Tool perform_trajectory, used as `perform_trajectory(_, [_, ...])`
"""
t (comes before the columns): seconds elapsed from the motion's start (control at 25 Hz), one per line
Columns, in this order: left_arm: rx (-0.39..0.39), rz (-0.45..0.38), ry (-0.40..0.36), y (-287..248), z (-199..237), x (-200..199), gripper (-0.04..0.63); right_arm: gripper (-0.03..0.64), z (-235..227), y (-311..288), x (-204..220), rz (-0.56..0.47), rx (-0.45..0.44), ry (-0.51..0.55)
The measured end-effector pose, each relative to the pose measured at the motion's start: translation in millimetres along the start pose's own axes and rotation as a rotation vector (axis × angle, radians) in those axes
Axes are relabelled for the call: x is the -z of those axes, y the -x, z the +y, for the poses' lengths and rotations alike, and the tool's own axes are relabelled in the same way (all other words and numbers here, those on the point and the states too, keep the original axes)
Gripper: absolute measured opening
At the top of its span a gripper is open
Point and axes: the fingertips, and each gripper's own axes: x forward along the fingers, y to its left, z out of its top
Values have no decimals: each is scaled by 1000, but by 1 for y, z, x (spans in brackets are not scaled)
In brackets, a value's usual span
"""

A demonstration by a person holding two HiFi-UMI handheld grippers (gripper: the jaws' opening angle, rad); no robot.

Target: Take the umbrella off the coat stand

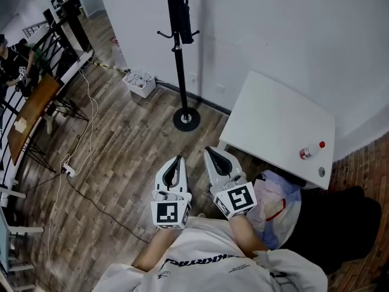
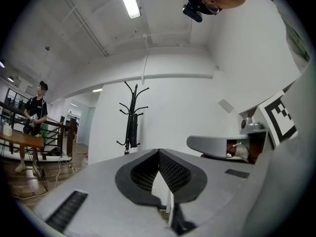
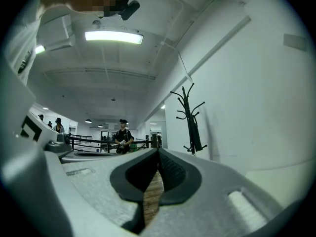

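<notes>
A black coat stand [image 1: 177,47] rises from a round base [image 1: 186,119] by the white wall. On its right side hangs a folded black umbrella [image 1: 185,18]. Both grippers are held low in front of me, pointing level toward the stand and well short of it. My left gripper [image 1: 177,160] is shut with nothing in it, and so is my right gripper [image 1: 209,151]. In the left gripper view the stand [image 2: 131,113] and the umbrella [image 2: 132,131] show beyond the closed tips [image 2: 159,153]. The right gripper view has the stand [image 3: 189,113] and umbrella [image 3: 196,136] right of its tips [image 3: 158,152].
A white table [image 1: 276,123] with a small bottle [image 1: 310,151] stands right of the stand, with bags [image 1: 276,205] under it. A white basket [image 1: 140,83] sits by the wall. Cables [image 1: 76,157] run over the wooden floor. At left are a wooden table [image 1: 30,111], railings and people.
</notes>
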Motion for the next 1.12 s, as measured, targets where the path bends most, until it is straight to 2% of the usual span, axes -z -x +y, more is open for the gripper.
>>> perform_trajectory(0.36, [17, -15, 7, -81, 43, 5, -3, 0, -43, -77, 9, 5, 19, 20])
perform_trajectory(0.72, [45, -46, 17, -187, 115, -35, -3, 0, -86, -195, -20, -12, 57, 43])
perform_trajectory(1.12, [105, -42, 9, -298, 197, -47, -3, 0, -129, -326, -23, -31, 108, 32])
